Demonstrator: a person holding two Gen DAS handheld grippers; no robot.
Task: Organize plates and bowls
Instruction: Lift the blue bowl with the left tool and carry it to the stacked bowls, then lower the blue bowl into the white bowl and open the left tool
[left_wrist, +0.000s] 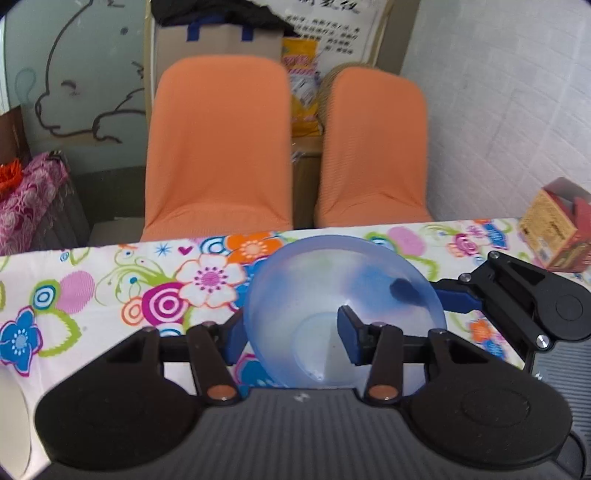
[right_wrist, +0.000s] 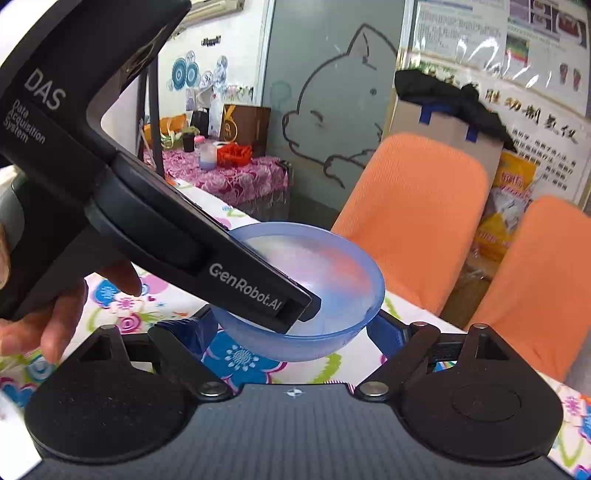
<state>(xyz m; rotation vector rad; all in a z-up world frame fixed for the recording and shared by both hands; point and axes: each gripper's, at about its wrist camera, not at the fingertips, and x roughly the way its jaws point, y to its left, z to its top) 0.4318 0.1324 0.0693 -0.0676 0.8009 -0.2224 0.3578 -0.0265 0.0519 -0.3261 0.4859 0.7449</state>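
left gripper (left_wrist: 291, 341) jaws: pinching the wall of the bowl (left_wrist: 343, 306). One blue pad sits inside the bowl, the other against the outside on the left. In the right wrist view the left gripper (right_wrist: 295, 310) reaches down into the bowl from upper left.
right gripper (right_wrist: 291, 332) jaws: spread wide, one blue finger on each side of the bowl (right_wrist: 314, 291). The right finger looks to be at the rim; the left finger is mostly hidden behind the bowl, so contact there cannot be told. In the left wrist view the right gripper (left_wrist: 436, 295) comes in from the right, one blue finger seen through the bowl wall.
bowl: translucent blue plastic, tilted, open side toward the left wrist camera. It looks raised off the table (left_wrist: 92, 306), which shows beneath its base in the right wrist view. Sits between the right jaws and held by the left ones.
hand (right_wrist: 55, 314): person's fingers wrapped on the left gripper's handle, lower left of the right wrist view.
table: floral cloth, bright flowers and circles.
box (left_wrist: 554, 225): red and tan carton on the table's far right, well apart from the bowl.
chairs (left_wrist: 218, 147): two, orange covers, just behind the table's far edge.
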